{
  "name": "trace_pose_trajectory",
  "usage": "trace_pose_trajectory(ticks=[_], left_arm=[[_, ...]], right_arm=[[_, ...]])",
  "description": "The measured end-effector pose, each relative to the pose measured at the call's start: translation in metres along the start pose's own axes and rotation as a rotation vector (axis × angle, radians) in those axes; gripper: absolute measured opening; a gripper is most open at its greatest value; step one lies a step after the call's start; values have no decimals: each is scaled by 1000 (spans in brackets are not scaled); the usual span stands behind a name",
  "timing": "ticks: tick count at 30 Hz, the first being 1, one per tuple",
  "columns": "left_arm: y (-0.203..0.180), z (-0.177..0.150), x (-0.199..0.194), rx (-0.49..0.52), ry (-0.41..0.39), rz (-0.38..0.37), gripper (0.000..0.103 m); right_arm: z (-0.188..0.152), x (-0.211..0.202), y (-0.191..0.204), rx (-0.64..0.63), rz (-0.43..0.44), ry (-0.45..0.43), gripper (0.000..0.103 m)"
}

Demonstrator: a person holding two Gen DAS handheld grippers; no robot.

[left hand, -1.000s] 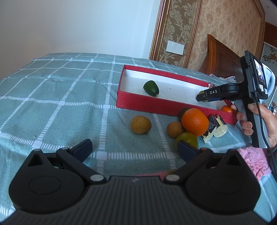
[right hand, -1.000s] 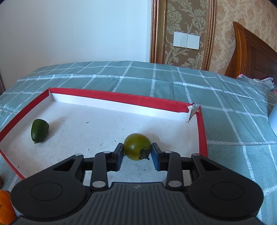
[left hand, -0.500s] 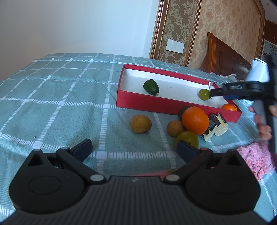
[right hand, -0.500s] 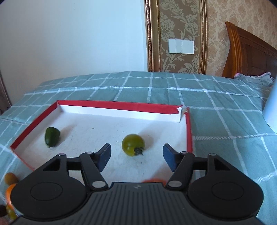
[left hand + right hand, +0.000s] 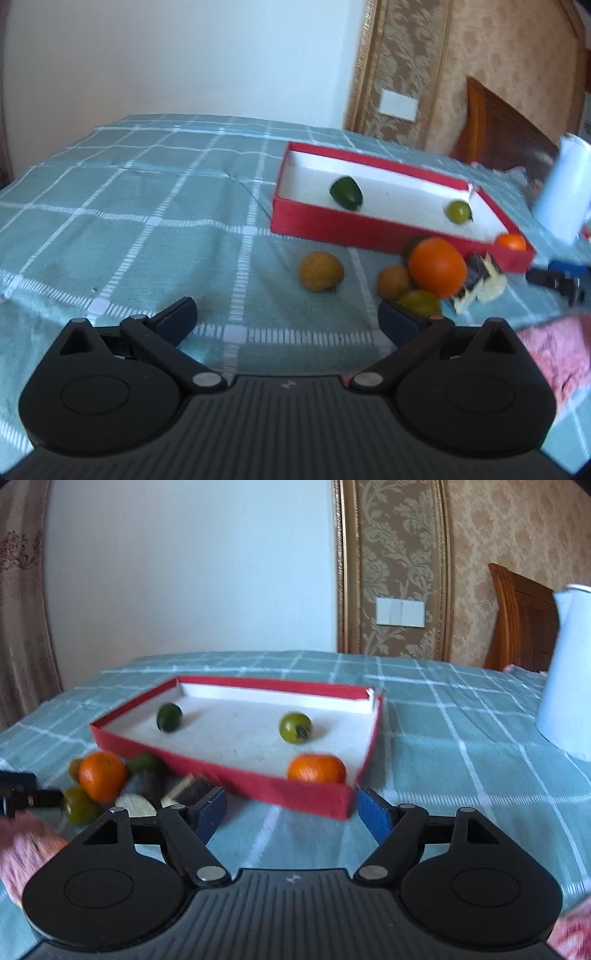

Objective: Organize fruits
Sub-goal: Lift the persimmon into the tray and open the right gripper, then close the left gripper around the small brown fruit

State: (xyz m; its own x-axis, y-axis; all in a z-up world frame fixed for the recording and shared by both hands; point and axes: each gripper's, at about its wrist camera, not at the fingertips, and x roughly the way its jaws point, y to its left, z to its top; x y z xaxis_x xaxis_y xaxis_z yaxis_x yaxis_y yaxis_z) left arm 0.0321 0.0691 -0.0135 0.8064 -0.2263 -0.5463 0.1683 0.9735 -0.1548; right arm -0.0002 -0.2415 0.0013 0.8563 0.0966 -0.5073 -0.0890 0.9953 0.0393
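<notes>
Round olive-green tomato (image 5: 295, 727), dark stalk

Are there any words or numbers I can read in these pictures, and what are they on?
None can be read.
The small pale mark on the left gripper body is too small to read.
The same mark on the right gripper is unreadable too.
The red box shows no writing.

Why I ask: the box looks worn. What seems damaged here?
The red box has a torn far right corner: its white lining sticks up there, with a gap. Nothing looks spilled.
</notes>
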Motion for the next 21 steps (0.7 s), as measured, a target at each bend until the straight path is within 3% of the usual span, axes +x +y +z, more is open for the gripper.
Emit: trace_pose_trajectory(ticks=[4, 9, 12, 18, 20, 21], left_arm=[[1, 4, 1, -52, -12, 7, 103], [-5, 15, 4, -32, -37, 80, 103], [-7, 21, 12, -20, -6, 95, 103], [-18, 19, 20, 82, -15, 147, 103], [-21, 18, 21, 107, -20, 158, 100], [-22, 18, 20, 111, -24, 158, 94]], right_arm=[[-1, 2, 1, -1, 21, 17, 78], [-10, 6, 6, -36, 42, 82, 78], [-12, 9, 8, -46, 50, 112, 78], [-13, 16, 7, -36, 29, 148, 95], [-13, 16, 7, -39, 26, 150, 95], [-13, 16, 8, -41, 25, 151, 95]])
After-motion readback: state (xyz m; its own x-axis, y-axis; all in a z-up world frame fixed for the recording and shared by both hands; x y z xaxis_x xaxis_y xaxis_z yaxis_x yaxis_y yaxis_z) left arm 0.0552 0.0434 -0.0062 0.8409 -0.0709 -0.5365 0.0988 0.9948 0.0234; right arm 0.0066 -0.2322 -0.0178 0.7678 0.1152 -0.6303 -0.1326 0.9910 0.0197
